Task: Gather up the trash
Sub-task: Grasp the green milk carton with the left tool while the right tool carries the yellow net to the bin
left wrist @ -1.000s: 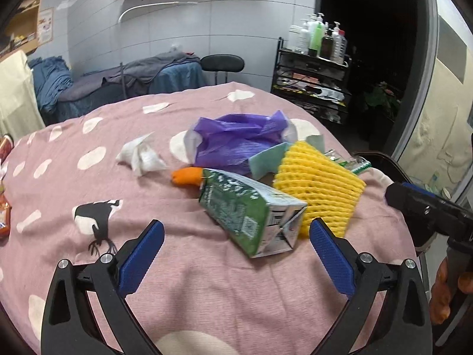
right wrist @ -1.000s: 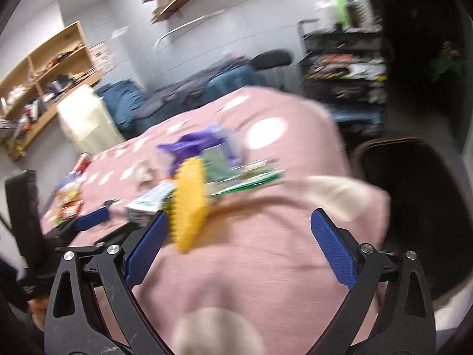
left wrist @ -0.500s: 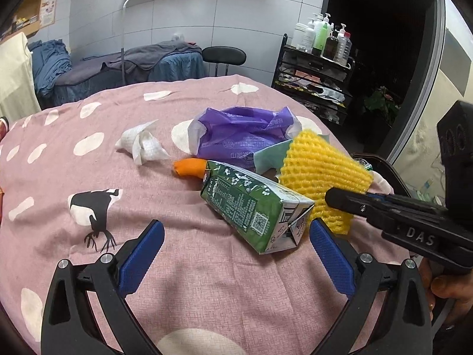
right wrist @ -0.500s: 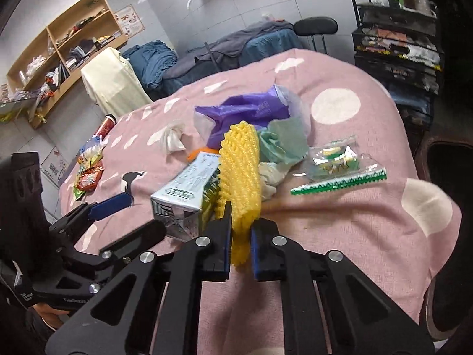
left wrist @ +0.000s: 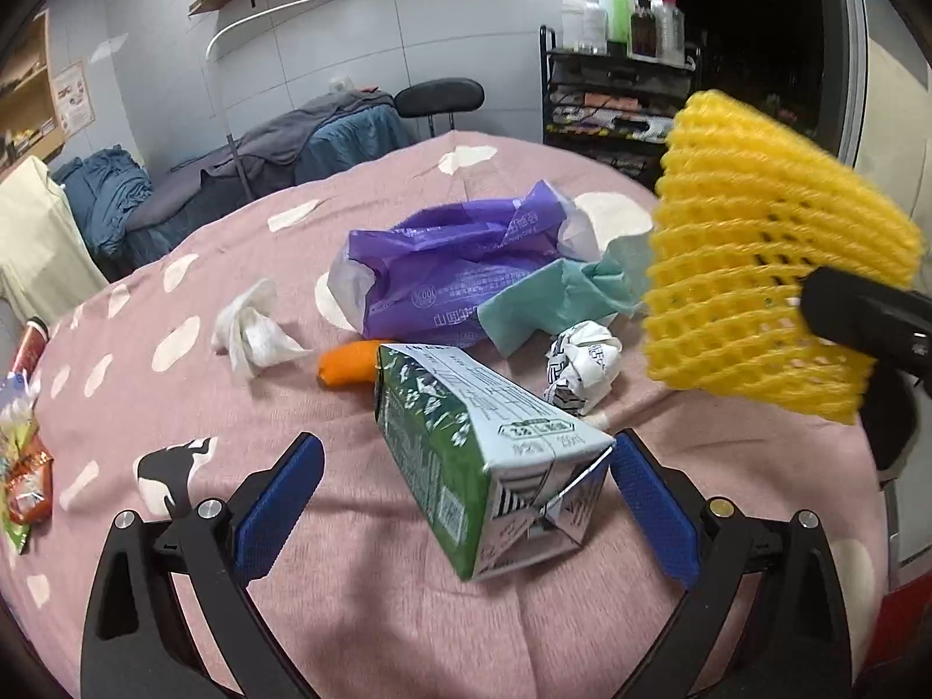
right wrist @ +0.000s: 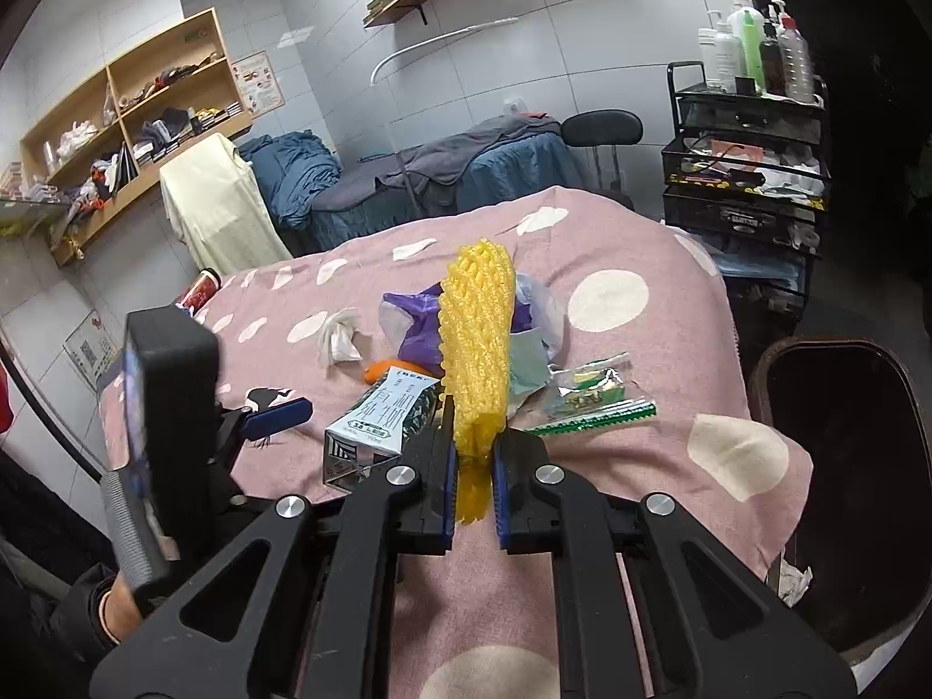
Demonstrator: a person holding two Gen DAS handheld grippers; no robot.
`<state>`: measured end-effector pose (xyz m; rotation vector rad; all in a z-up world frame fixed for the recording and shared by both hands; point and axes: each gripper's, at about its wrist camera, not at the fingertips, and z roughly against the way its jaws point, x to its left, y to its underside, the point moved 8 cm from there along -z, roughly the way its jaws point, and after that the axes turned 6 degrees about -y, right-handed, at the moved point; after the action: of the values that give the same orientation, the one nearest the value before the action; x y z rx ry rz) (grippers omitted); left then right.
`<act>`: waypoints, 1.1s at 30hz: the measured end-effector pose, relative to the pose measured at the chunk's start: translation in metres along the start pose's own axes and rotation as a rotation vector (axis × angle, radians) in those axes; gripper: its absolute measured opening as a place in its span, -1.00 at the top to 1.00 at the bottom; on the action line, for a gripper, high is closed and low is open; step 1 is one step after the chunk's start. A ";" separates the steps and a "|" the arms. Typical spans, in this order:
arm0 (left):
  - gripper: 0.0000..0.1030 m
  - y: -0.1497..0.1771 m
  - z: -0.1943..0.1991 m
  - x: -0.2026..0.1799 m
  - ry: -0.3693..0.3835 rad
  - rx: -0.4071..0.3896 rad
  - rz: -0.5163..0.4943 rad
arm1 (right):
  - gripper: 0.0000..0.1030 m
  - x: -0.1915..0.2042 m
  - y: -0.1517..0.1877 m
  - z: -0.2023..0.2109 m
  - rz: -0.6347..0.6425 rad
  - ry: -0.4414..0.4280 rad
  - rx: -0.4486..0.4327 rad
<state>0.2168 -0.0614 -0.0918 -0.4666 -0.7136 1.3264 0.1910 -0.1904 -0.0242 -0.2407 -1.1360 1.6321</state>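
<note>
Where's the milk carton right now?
In the left wrist view the milk carton lies on its side on the pink cloth, between the open left gripper and the purple bag, an orange scrap behind it.

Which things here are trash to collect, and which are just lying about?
Trash: yellow foam net, milk carton, tissue, purple bag, paper ball, green wrapper.
Lying about: bottles, black rack, stool, shelf.
</note>
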 end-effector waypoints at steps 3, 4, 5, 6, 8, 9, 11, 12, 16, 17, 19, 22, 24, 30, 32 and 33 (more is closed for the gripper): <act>-0.70 -0.002 -0.005 0.003 -0.011 0.015 0.013 | 0.79 -0.006 0.005 0.003 -0.014 0.004 -0.001; -0.61 -0.001 -0.006 0.005 -0.013 0.020 0.020 | 0.79 -0.008 0.006 0.005 -0.020 0.008 -0.002; -0.47 -0.001 -0.007 0.008 -0.011 0.024 0.032 | 0.79 -0.009 0.007 0.005 -0.024 0.010 -0.003; -0.40 0.000 -0.009 0.012 -0.012 0.034 0.046 | 0.79 -0.010 0.008 0.006 -0.030 0.013 -0.004; -0.10 0.004 -0.014 0.020 -0.012 0.056 0.077 | 0.79 -0.014 0.011 0.007 -0.044 0.017 -0.007; -0.05 0.005 -0.016 0.025 -0.009 0.063 0.098 | 0.79 -0.015 0.011 0.008 -0.048 0.019 -0.007; 0.05 0.008 -0.015 0.034 0.003 0.066 0.139 | 0.79 -0.018 0.013 0.009 -0.057 0.023 -0.012; 0.06 0.008 -0.014 0.035 0.013 0.063 0.152 | 0.79 -0.019 0.014 0.010 -0.061 0.023 -0.015; 0.06 0.011 -0.006 0.044 0.033 0.036 0.184 | 0.79 -0.023 0.015 0.014 -0.074 0.024 -0.026; 0.07 0.012 -0.002 0.046 0.045 0.023 0.192 | 0.79 -0.024 0.015 0.015 -0.076 0.024 -0.030; 0.07 0.011 0.005 0.050 0.060 -0.003 0.208 | 0.79 -0.025 0.014 0.018 -0.080 0.027 -0.040; 0.07 0.008 0.018 0.055 0.079 -0.040 0.232 | 0.79 -0.027 0.013 0.024 -0.084 0.033 -0.058; 0.07 0.005 0.027 0.055 0.101 -0.063 0.239 | 0.79 -0.029 0.011 0.028 -0.086 0.038 -0.070; 0.07 -0.011 0.053 0.037 0.172 -0.141 0.211 | 0.79 -0.042 0.007 0.051 -0.083 0.095 -0.130; 0.07 -0.017 0.061 0.024 0.204 -0.164 0.186 | 0.79 -0.049 0.007 0.058 -0.084 0.124 -0.144; 0.07 -0.019 0.063 0.019 0.218 -0.173 0.177 | 0.79 -0.053 0.007 0.061 -0.088 0.137 -0.151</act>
<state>0.1873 -0.0519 -0.0305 -0.8161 -0.6176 1.3586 0.1676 -0.2678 -0.0170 -0.3893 -1.1497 1.4323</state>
